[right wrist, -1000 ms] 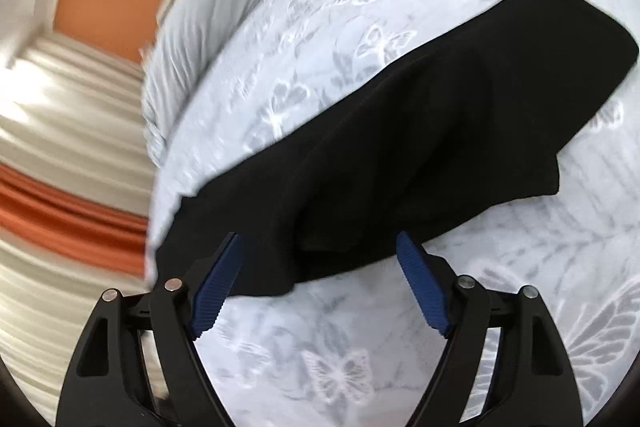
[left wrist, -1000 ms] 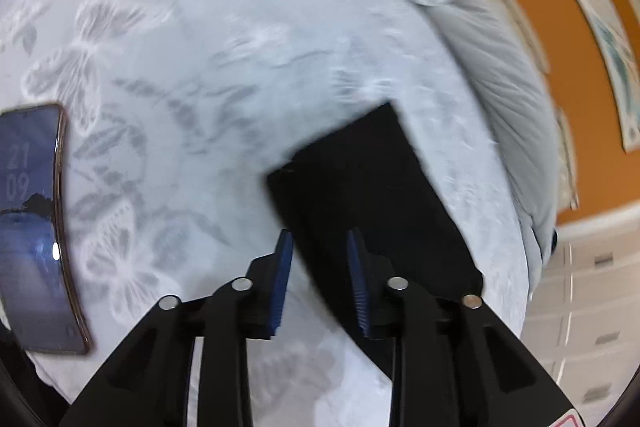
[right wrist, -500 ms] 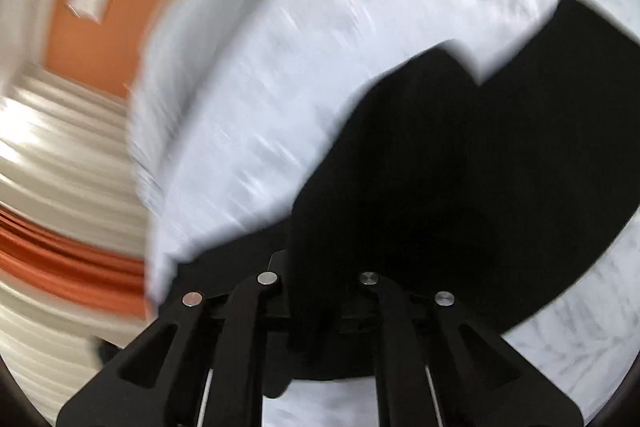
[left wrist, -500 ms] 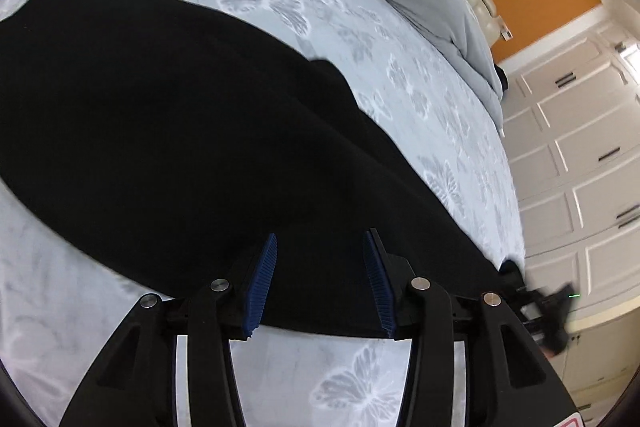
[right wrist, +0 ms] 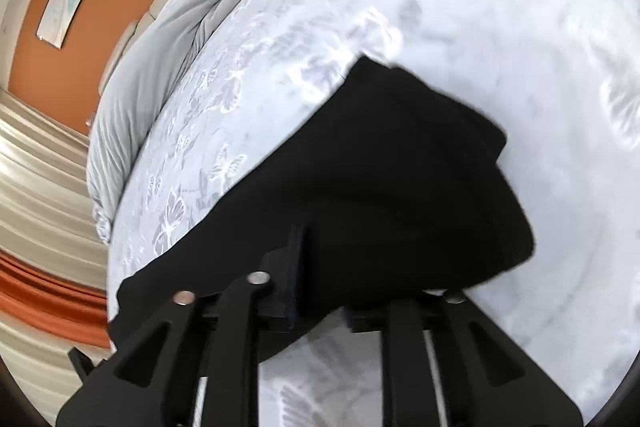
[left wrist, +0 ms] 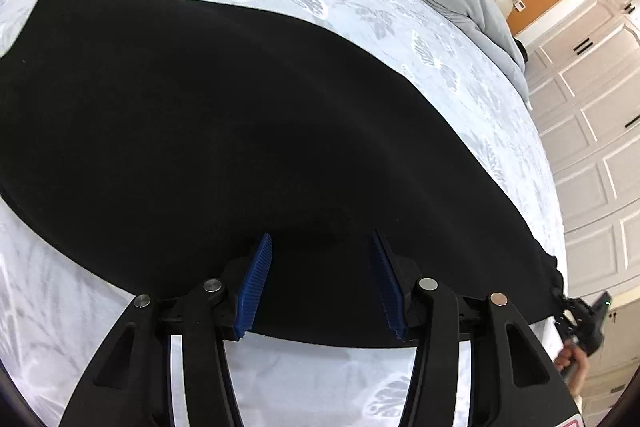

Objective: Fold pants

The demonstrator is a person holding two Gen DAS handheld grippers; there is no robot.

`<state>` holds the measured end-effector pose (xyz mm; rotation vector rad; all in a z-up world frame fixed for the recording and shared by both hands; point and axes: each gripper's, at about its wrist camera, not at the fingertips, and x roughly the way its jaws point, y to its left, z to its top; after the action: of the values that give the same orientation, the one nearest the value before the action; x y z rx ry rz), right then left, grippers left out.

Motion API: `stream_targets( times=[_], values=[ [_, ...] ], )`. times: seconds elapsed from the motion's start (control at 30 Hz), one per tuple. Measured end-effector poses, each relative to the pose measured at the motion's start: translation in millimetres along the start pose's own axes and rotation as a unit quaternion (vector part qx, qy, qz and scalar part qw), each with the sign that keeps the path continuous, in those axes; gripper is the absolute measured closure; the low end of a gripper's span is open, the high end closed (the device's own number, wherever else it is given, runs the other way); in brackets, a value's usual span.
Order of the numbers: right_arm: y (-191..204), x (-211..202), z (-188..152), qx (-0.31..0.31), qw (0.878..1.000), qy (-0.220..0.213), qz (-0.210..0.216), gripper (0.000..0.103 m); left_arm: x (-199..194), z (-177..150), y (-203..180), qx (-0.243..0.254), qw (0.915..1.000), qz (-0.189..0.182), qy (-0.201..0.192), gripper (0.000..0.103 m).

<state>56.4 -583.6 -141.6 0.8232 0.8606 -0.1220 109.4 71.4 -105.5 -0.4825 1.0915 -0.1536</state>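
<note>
left wrist view: black pants (left wrist: pixel 240 115) lie flat under the left gripper (left wrist: pixel 320 283).

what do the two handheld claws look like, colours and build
Both are matte black plastic with cut-out triangular linkage arms and round silver pivot pins. The left claw carries ribbed blue pads on its fingers' inner faces. The right claw has the same black frame; its pads are mostly hidden by black cloth. A red marking shows at the left claw's lower corner.
</note>
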Motion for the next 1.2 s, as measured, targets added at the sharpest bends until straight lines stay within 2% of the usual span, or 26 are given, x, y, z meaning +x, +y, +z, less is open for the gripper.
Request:
stream_targets(
  times=[0.03, 0.07, 0.1, 0.2, 0.27, 0.3, 0.4, 0.5, 0.57, 0.63, 0.7, 0.73, 0.8, 0.83, 0.87, 0.93, 1.0, 1.03, 1.07, 1.1, 1.13, 1.17, 1.2],
  values=[
    [8, -8, -2, -0.001, 1.000, -0.013, -0.028, 0.060, -5, 2, 6, -0.016, 0.9998, -0.001, -0.007, 0.054],
    [17, -21, -4, 0.004, 0.996, -0.038, -0.084, 0.047, -11, 3, 12, -0.032, 0.9994, -0.004, -0.014, 0.054],
    [18, -34, -6, 0.008, 0.992, -0.053, -0.111, 0.039, -21, 8, 21, -0.049, 0.9984, -0.010, -0.025, 0.055],
    [35, -66, -12, -0.004, 0.986, -0.113, -0.123, 0.038, -54, 22, 44, -0.069, 0.9956, -0.006, -0.063, 0.054],
    [66, -77, -19, -0.039, 0.979, -0.163, -0.119, 0.037, -85, 34, 75, -0.102, 0.9895, 0.015, -0.101, 0.048],
    [75, -80, -22, -0.059, 0.977, -0.171, -0.110, 0.037, -98, 39, 93, -0.123, 0.9853, 0.023, -0.116, 0.046],
    [121, -69, -41, -0.117, 0.980, -0.149, -0.062, 0.033, -139, 44, 170, -0.225, 0.9625, 0.022, -0.150, 0.044],
    [166, -40, -67, -0.175, 0.981, -0.088, -0.008, 0.032, -152, 44, 214, -0.270, 0.9512, 0.011, -0.148, 0.041],
    [202, -15, -89, -0.221, 0.974, -0.055, 0.005, 0.031, -147, 46, 228, -0.277, 0.9517, 0.010, -0.131, 0.034],
    [228, 2, -110, -0.255, 0.966, -0.037, 0.013, 0.028, -137, 53, 238, -0.284, 0.9530, -0.010, -0.104, 0.034],
    [247, 15, -131, -0.280, 0.960, -0.024, 0.021, 0.028, -128, 52, 237, -0.282, 0.9538, -0.033, -0.097, 0.036],
    [256, 20, -145, -0.291, 0.956, -0.019, 0.025, 0.028, -122, 56, 234, -0.271, 0.9572, -0.034, -0.095, 0.038],
    [268, 31, -158, -0.306, 0.952, -0.010, 0.030, 0.028, -108, 61, 232, -0.247, 0.9654, -0.024, -0.080, 0.058],
    [272, 31, -166, -0.311, 0.950, -0.005, 0.032, 0.028, -101, 64, 236, -0.238, 0.9688, -0.021, -0.066, 0.093],
    [279, 36, -172, -0.318, 0.947, 0.000, 0.035, 0.028, -99, 64, 237, -0.235, 0.9697, -0.020, -0.063, 0.098],
    [287, 36, -182, -0.330, 0.943, -0.009, 0.034, 0.028, -114, 62, 230, -0.230, 0.9685, -0.030, -0.091, 0.099],
    [295, 34, -184, -0.335, 0.940, -0.027, 0.050, 0.027, -142, 57, 216, -0.201, 0.9698, -0.050, -0.129, 0.099],
    [297, 34, -183, -0.339, 0.938, -0.032, 0.058, 0.024, -150, 54, 211, -0.180, 0.9736, -0.019, -0.139, 0.098],
    [300, 39, -182, -0.346, 0.936, -0.036, 0.051, 0.018, -144, 52, 216, -0.179, 0.9758, 0.025, -0.123, 0.097],
    [302, 46, -181, -0.351, 0.935, -0.033, 0.037, 0.018, -134, 51, 226, -0.197, 0.9742, 0.046, -0.101, 0.097],
    [302, 54, -181, -0.356, 0.934, -0.024, 0.024, 0.018, -118, 46, 242, -0.234, 0.9685, 0.052, -0.067, 0.097],
    [304, 66, -179, -0.357, 0.934, -0.010, 0.020, 0.030, -107, 42, 252, -0.261, 0.9633, 0.045, -0.046, 0.095],
    [306, 73, -177, -0.356, 0.934, 0.002, 0.029, 0.040, -106, 42, 252, -0.261, 0.9631, 0.047, -0.049, 0.093]
  ],
)
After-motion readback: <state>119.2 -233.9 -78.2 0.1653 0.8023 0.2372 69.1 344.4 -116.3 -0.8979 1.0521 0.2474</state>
